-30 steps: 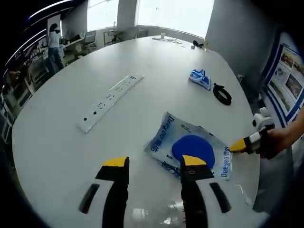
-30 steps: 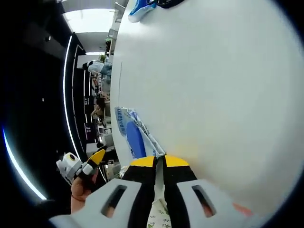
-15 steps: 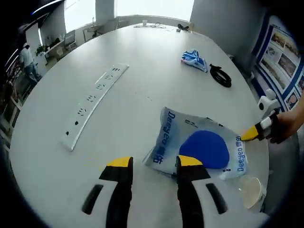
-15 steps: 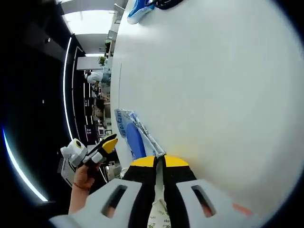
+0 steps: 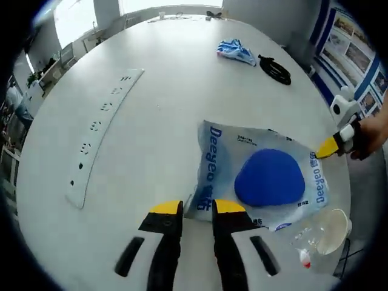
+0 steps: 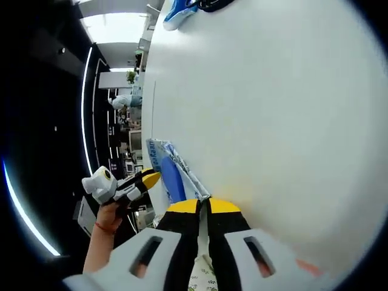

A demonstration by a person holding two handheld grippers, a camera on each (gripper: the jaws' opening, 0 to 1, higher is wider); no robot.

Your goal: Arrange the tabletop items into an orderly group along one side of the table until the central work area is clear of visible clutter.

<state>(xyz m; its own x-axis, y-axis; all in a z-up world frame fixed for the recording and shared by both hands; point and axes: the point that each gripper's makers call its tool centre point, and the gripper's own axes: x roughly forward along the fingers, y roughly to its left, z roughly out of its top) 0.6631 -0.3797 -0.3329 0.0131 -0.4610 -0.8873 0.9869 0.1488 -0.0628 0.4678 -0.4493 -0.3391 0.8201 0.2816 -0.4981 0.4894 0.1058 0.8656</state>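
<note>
A clear plastic bag [image 5: 260,176] with blue "Deegeo" lettering and a round blue thing inside lies flat on the white table [image 5: 151,103]. My left gripper [image 5: 197,207] is low over the bag's near corner. Its yellow-tipped jaws stand a narrow gap apart, with the bag's edge between them. My right gripper [image 5: 328,147] is shut on the bag's far right corner, held by a hand. In the right gripper view my right gripper [image 6: 204,206] pinches the bag [image 6: 171,173] edge-on. My left gripper [image 6: 144,179] comes in from the left there.
A long white power strip [image 5: 100,121] lies on the left. A blue-and-white packet [image 5: 236,51] and a black coiled cable [image 5: 274,68] lie at the far side. A pale cup [image 5: 331,225] and clear wrapping sit near the table's edge, right of the bag.
My left gripper has come down to the bag's near corner and its jaws have narrowed around the edge. My right gripper has stayed shut on the bag.
</note>
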